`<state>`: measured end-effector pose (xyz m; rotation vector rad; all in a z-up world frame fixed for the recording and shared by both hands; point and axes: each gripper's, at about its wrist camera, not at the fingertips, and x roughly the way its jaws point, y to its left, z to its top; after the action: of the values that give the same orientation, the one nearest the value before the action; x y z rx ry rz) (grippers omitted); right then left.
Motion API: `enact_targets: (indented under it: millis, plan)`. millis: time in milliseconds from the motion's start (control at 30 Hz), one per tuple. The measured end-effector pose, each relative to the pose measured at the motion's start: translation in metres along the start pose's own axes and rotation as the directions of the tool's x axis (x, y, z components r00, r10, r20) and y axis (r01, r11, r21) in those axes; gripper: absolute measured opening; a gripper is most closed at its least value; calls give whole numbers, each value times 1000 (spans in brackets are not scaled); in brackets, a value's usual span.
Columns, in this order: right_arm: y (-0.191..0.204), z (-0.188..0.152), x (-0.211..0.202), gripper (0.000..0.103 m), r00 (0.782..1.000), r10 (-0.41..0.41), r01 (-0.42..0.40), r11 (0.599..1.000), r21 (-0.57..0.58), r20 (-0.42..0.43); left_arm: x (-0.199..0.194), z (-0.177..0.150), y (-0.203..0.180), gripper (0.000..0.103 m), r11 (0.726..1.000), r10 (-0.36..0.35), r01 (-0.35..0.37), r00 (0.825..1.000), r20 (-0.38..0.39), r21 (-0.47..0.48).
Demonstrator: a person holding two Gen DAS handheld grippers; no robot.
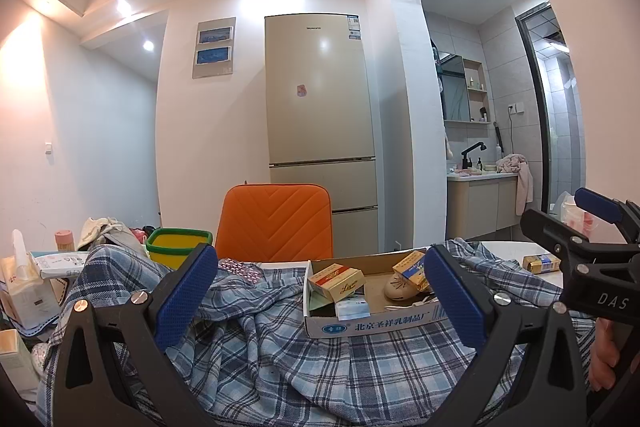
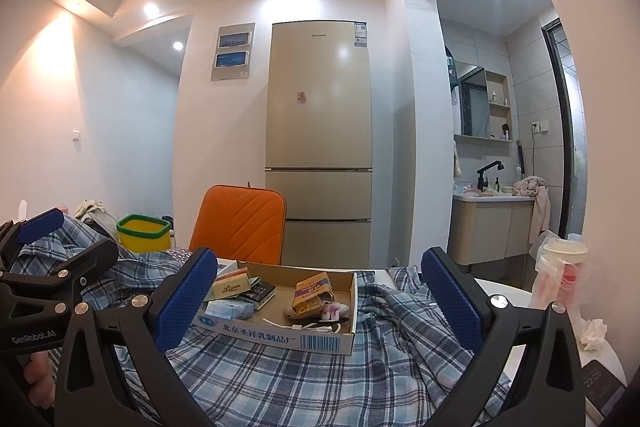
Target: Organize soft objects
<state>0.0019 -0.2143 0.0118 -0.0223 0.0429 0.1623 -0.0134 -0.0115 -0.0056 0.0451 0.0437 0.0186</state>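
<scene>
Both tongs [image 1: 320, 297] [image 2: 320, 297] gape over plaid cloth [image 1: 320, 367] covering the table [image 2: 516, 293], fridge [image 1: 320, 107] behind.

Walls: white, plain. Ceiling: stepped, with lit recessed spotlights [image 1: 148, 45]. Tall beige refrigerator [image 1: 320, 115] against the far wall; two framed blue pictures [image 1: 214, 47] to its left. Orange quilted chair back [image 1: 275, 223] in front. Right: arched opening to a tiled bathroom with mirror cabinet [image 1: 456, 93], vanity [image 1: 482, 203], black faucet [image 1: 472, 151].
</scene>
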Motion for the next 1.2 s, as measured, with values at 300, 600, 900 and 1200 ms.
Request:
enact_targets:
  millis: [300,600,900,1200]
  plan:
    - [-2,0,1,103,1000,-1,1,1000,-3,-6,0,1,3,103,1000,-5,5,1000,-1,-13]
    - [-3,-1,2,103,1000,-2,2,1000,-5,-13,-1,1,3,103,1000,-5,5,1000,-2,-14]
    - [-3,-2,2,103,1000,-2,2,1000,-4,-16,-1,1,3,103,1000,-4,4,1000,0,-12]
    - [-6,-1,1,103,1000,-2,1,1000,-10,-23,0,1,2,103,1000,-5,5,1000,-1,-12]
